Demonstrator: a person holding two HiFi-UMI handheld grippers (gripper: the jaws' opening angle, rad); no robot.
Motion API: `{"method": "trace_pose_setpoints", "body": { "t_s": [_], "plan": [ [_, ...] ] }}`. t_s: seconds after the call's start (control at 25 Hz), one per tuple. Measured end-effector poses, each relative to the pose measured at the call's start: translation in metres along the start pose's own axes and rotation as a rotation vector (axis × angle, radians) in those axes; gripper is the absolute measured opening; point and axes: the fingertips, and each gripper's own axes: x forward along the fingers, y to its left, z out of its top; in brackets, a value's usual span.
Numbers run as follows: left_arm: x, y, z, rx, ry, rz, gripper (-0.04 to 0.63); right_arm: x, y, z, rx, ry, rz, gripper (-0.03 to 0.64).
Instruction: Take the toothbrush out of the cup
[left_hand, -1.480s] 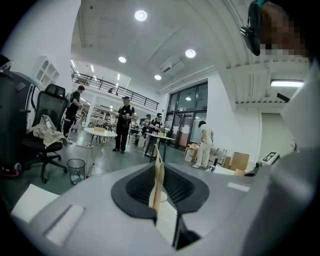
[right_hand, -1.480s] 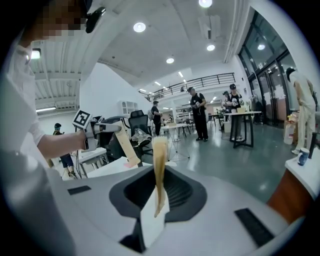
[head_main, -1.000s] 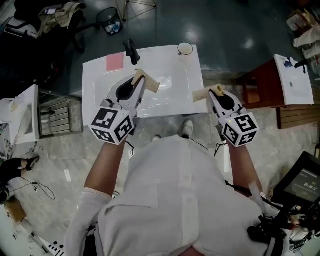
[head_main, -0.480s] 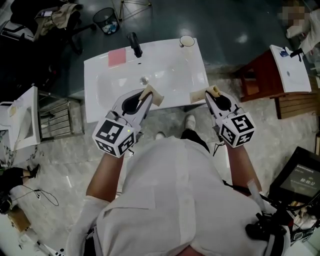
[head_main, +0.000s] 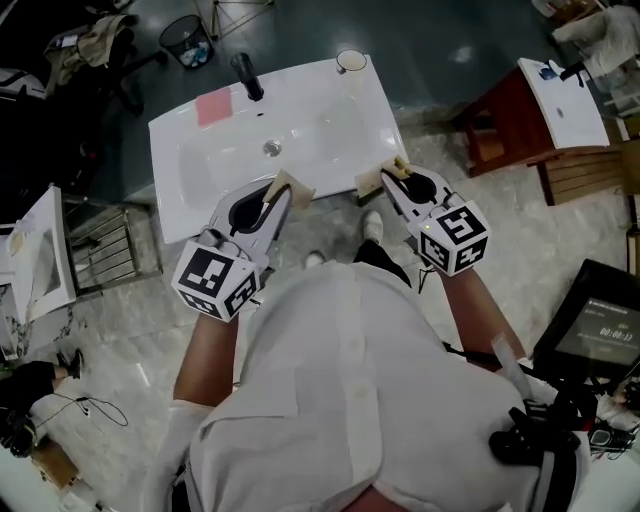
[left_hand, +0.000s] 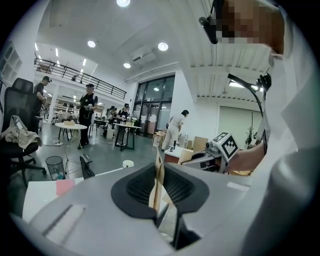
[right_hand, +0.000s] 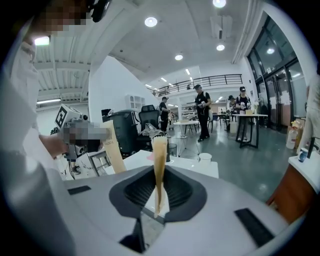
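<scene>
Here, both grippers hang at the near edge of the sink, well apart from the cup.

The left gripper (head_main: 290, 187) sits at about six o'clock on the white sink (head_main: 330, 130). The right gripper (head_main: 385, 175) is at about four o'clock, by the near right corner. On each, the tan pads (right_hand: 159, 170) lie closed against each other with nothing between them. The cup (head_main: 351, 61) stands upright at one o'clock, on the sink's far right corner. It is too small to tell whether a toothbrush is in it. A black faucet (head_main: 246, 76) rises at eleven o'clock, with a pink block (head_main: 213, 106) near it at ten.
</scene>
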Motion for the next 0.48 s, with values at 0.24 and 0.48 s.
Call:
{"method": "trace_pose_setpoints", "body": {
  "t_s": [0.24,0.48],
  "plan": [
    [-0.010,-0.006,-0.005,-0.003,-0.007,-0.017,0.049,0.001,0.017,0.000,-0.011,-0.001,0.006,0.048],
    [-0.015,-0.007,-0.007,0.011,-0.002,-0.025,0.049,0.004,0.023,0.003,-0.021,-0.004,0.008,0.048]
  ]
}}
